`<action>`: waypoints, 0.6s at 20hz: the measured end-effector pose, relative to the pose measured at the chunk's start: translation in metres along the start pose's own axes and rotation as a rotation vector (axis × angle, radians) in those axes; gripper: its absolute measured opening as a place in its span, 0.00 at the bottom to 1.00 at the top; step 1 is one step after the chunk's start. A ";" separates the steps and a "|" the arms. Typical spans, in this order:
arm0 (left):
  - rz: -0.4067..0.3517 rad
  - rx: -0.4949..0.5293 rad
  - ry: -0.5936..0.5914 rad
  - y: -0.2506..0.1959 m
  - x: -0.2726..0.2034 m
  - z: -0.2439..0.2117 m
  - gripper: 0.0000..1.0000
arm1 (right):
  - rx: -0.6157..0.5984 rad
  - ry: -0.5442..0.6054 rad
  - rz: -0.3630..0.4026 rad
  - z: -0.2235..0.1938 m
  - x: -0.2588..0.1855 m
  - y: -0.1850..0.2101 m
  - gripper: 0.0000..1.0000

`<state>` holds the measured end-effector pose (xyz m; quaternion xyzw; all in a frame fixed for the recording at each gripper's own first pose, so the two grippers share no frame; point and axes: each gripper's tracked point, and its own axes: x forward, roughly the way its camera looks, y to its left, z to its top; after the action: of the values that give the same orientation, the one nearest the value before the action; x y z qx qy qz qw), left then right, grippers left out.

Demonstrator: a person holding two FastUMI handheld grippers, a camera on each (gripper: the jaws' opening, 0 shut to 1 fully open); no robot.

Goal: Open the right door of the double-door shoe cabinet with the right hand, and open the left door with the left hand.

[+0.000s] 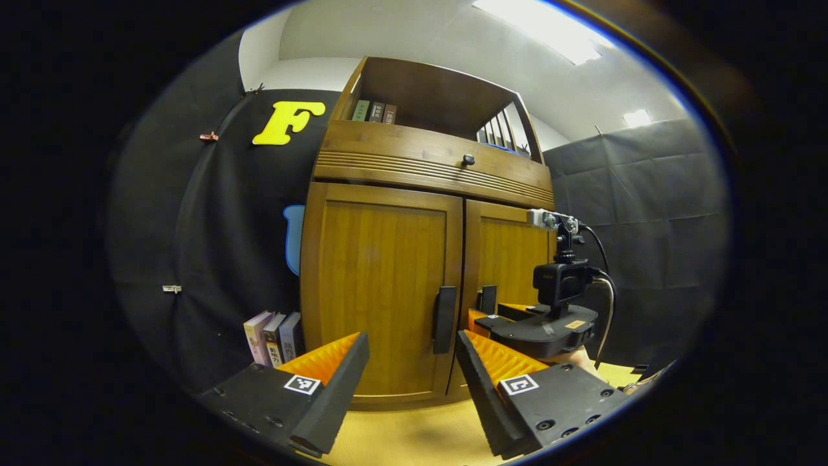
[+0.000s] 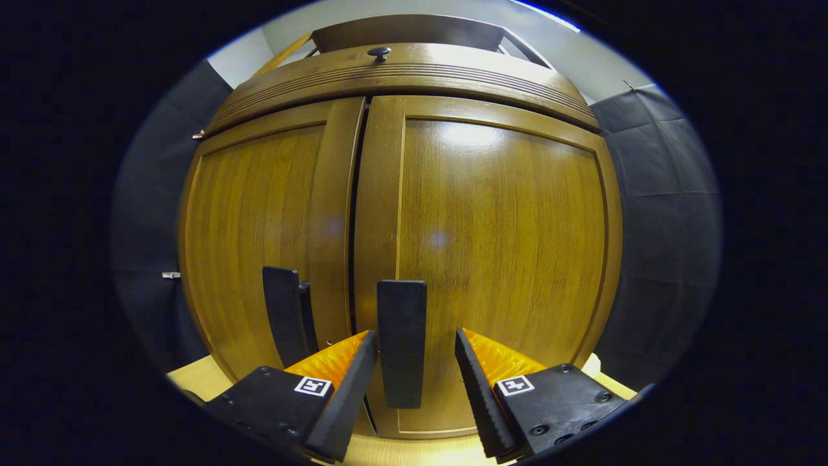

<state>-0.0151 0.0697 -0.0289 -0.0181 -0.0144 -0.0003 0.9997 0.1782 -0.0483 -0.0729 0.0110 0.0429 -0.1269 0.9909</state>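
Observation:
The wooden shoe cabinet (image 1: 381, 259) stands with both doors shut. In the left gripper view, my left gripper (image 1: 412, 349) is open a short way in front of the left door, and that door's dark vertical handle (image 1: 444, 319) lines up with the gap between the fingers. The right gripper (image 1: 498, 312), held by a hand, is up against the right door's handle (image 1: 488, 299). In the right gripper view, my right gripper (image 2: 414, 343) is open, one finger on each side of the right door's handle (image 2: 402, 343) without pressing it. The left door's handle (image 2: 284, 317) is to its left.
A drawer with a round knob (image 1: 468, 159) runs above the doors, under an open shelf holding books (image 1: 374, 111). More books (image 1: 275, 336) stand beside the cabinet's left side. The cabinet rests on a light wooden surface (image 1: 414, 433). Black cloth walls enclose the booth.

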 end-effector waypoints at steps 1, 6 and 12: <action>0.007 -0.004 0.000 0.003 0.000 -0.001 0.86 | 0.013 0.004 0.013 -0.001 0.002 0.004 0.65; 0.041 -0.013 0.004 0.013 -0.008 -0.002 0.86 | -0.034 -0.010 0.015 0.000 0.005 0.008 0.38; 0.073 -0.006 -0.005 0.018 -0.020 0.001 0.86 | -0.026 0.022 0.063 -0.001 -0.013 0.008 0.27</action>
<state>-0.0351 0.0881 -0.0289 -0.0218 -0.0161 0.0364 0.9990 0.1678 -0.0378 -0.0730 0.0010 0.0549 -0.0950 0.9940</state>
